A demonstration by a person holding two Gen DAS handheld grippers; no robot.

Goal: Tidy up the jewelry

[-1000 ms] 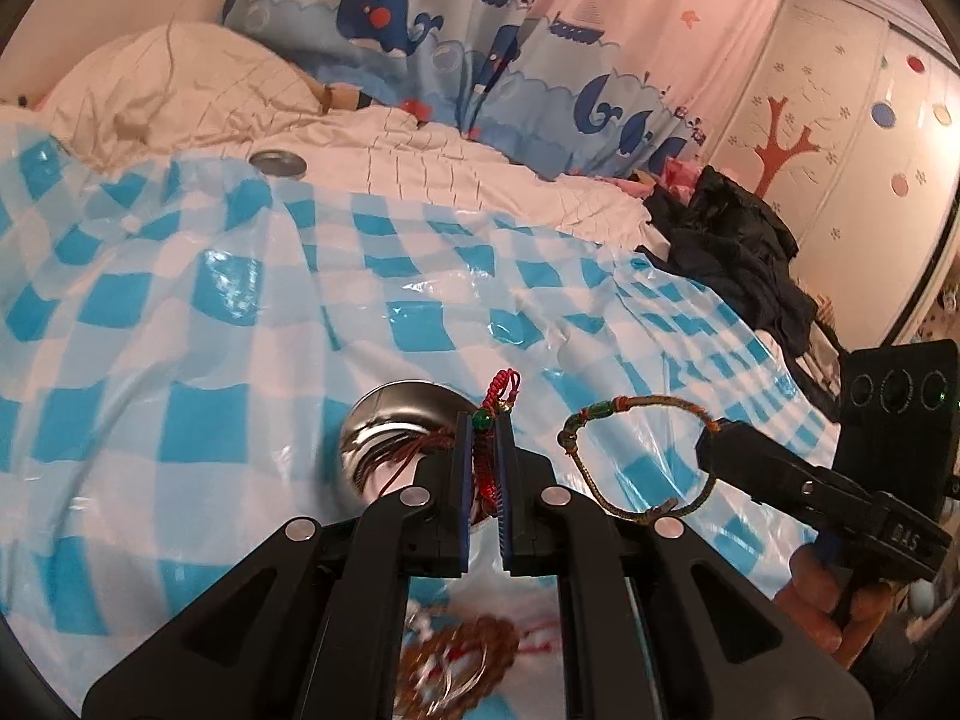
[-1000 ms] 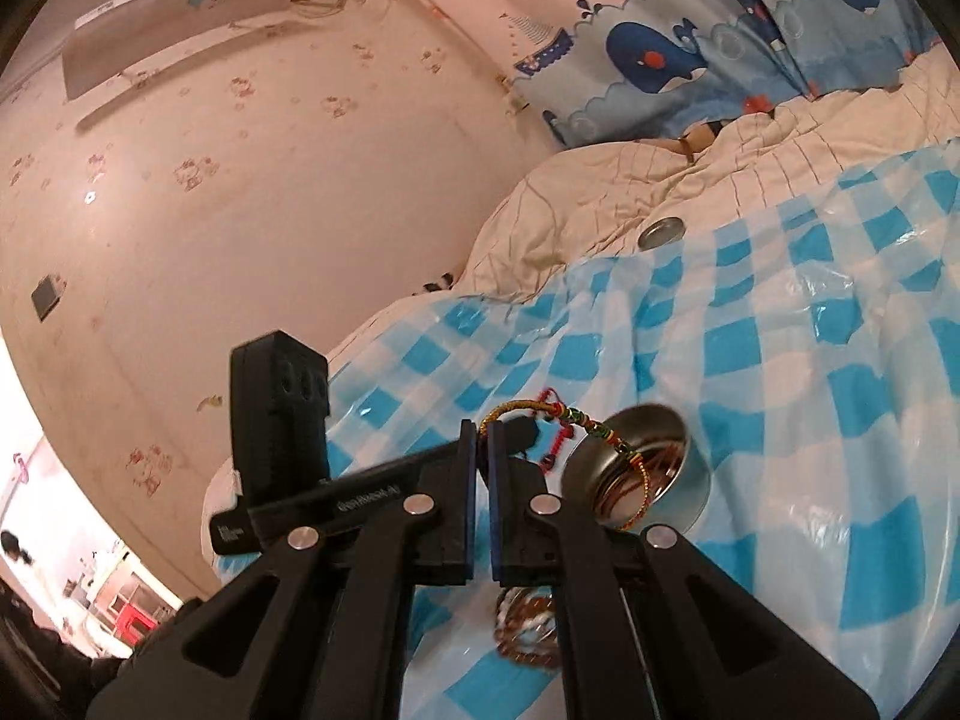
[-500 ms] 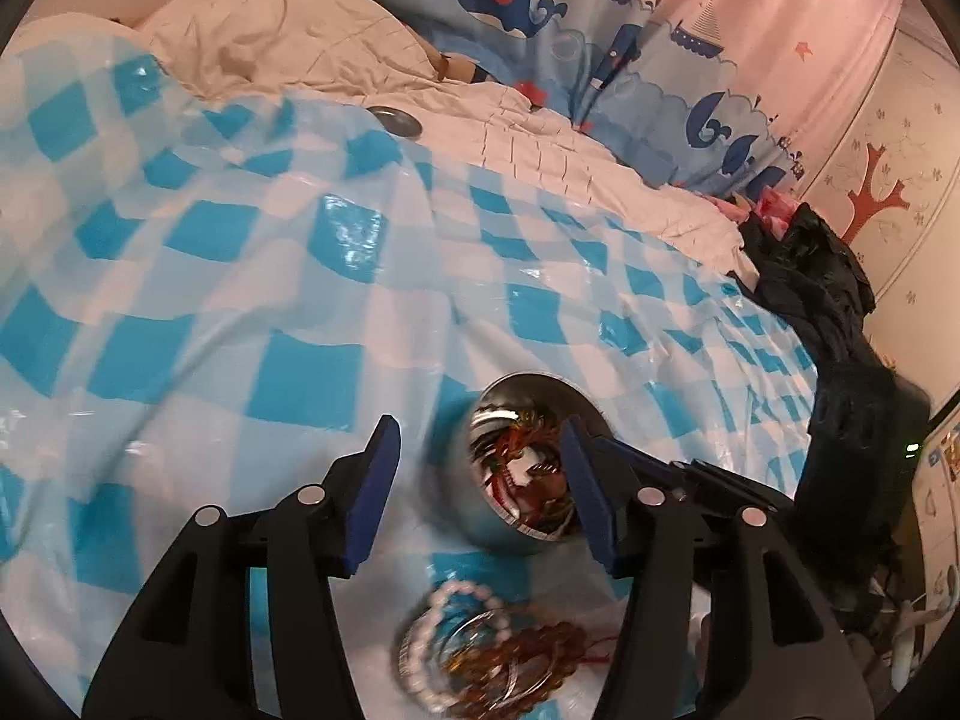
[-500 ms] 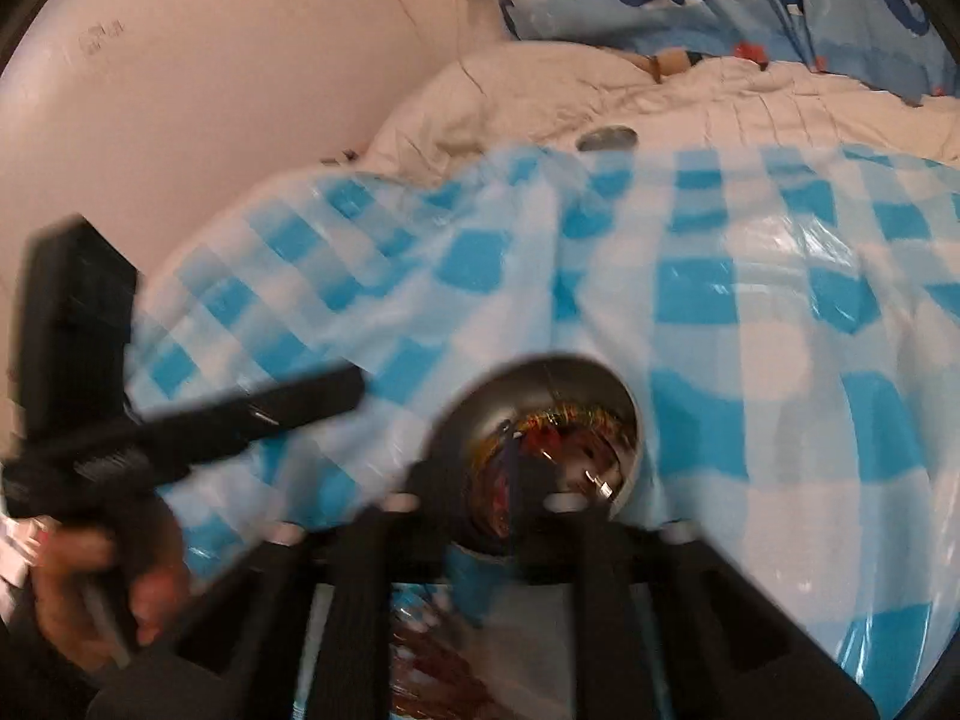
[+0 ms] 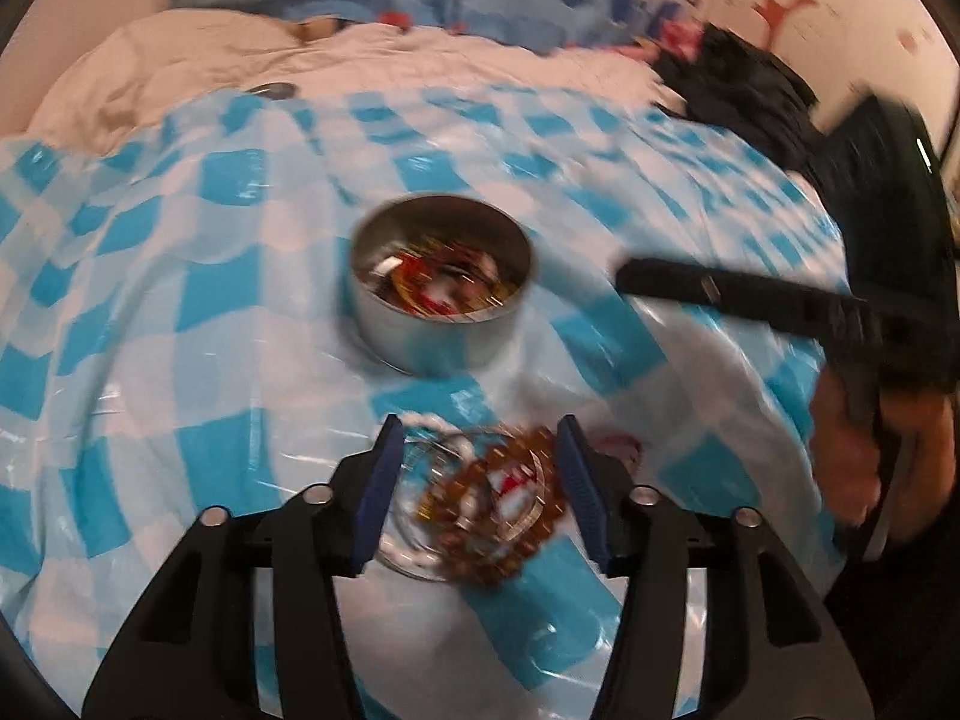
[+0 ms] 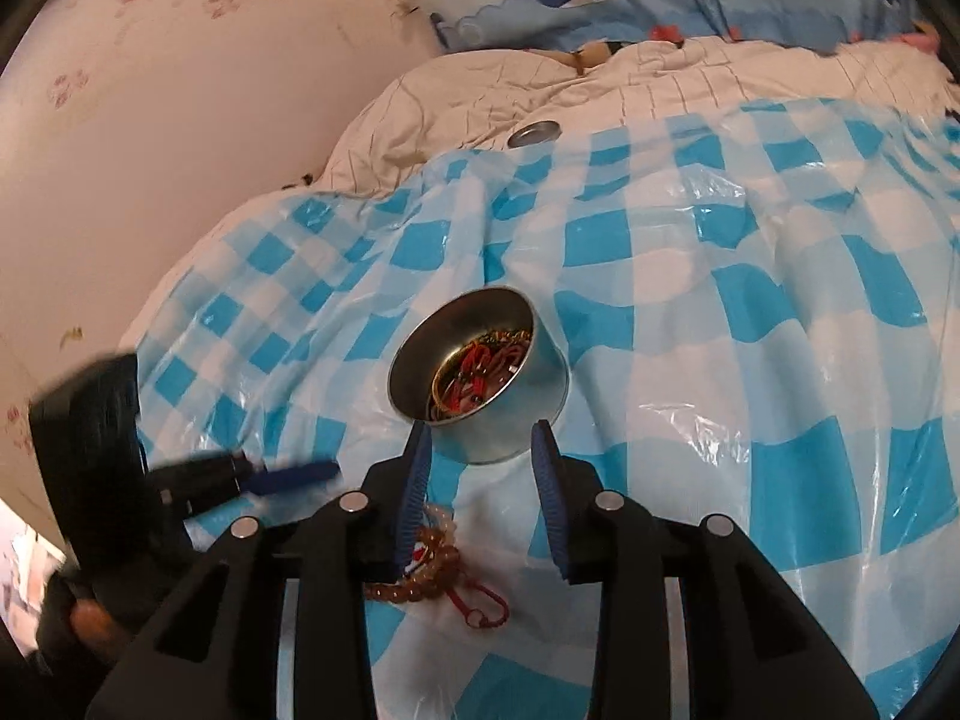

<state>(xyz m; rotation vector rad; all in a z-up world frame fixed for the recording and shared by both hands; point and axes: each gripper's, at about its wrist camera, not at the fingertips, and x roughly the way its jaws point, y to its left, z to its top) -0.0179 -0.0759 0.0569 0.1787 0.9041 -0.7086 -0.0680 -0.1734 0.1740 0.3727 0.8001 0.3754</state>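
Now both grippers, left [image 5: 477, 483] and right [image 6: 480, 480], stand apart and empty, the left closing, the right opening, over loose beads [image 5: 480, 504] beside the bracelet-filled tin [image 6: 480, 372] on the checked sheet [image 6: 750, 312].

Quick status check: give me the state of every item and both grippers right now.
Round silver metal tin: upright, lid off, red and gold jewelry inside.
Flat silver metal lid: lying far back at the cloth's edge.
Brown bead bracelet pile: loose on the checked cloth, outside the tin.
Left gripper: open, empty, jaws just closing slightly, over the pile.
Right gripper: open, empty, jaws just opening.
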